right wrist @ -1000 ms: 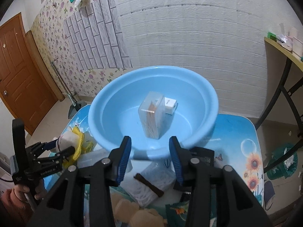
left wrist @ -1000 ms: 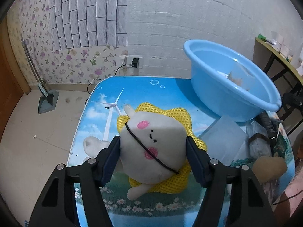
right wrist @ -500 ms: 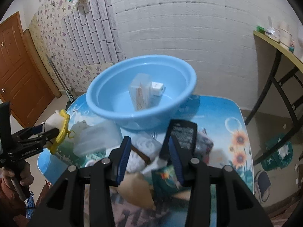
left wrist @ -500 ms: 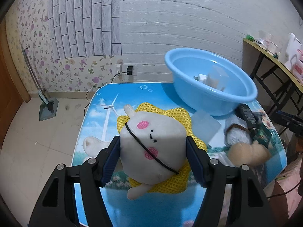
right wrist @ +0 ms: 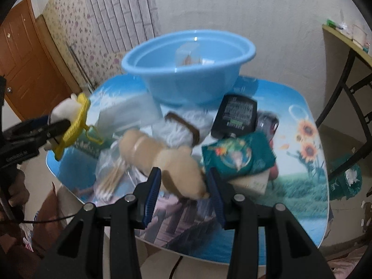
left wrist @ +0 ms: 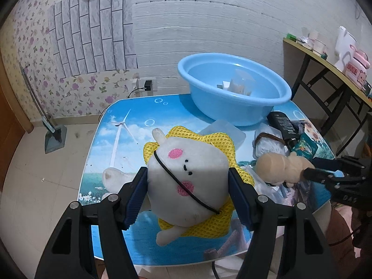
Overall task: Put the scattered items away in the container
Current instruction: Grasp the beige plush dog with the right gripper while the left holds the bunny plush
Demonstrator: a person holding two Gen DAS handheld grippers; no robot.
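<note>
My left gripper [left wrist: 188, 195] is clamped on a soft white plush toy [left wrist: 186, 186] with pink embroidered cheeks, a stitched mouth, a thin black cord across its face and a yellow honeycomb-mesh frill behind it; both blue ribbed pads press its rounded sides, and it is held above the glossy printed table [left wrist: 121, 144]. Beyond it a frosted, flat rectangular plastic lid [left wrist: 223, 132] lies against the foot of the round, smooth blue plastic basin [left wrist: 232, 107], which stands at the far edge of the table and contains a clear box and a small white block. To the right lie a white fluffy bundle bound by a brown strap [right wrist: 186, 125], a flat black matte pouch [right wrist: 237, 116] with printed text, and a teal printed packet [right wrist: 237, 155], all crowded together near the basin. My right gripper [right wrist: 183, 183] has a tan, lumpy plush toy [right wrist: 172, 162] between its blue pads; the blur prevents me from confirming whether they press on it.
</note>
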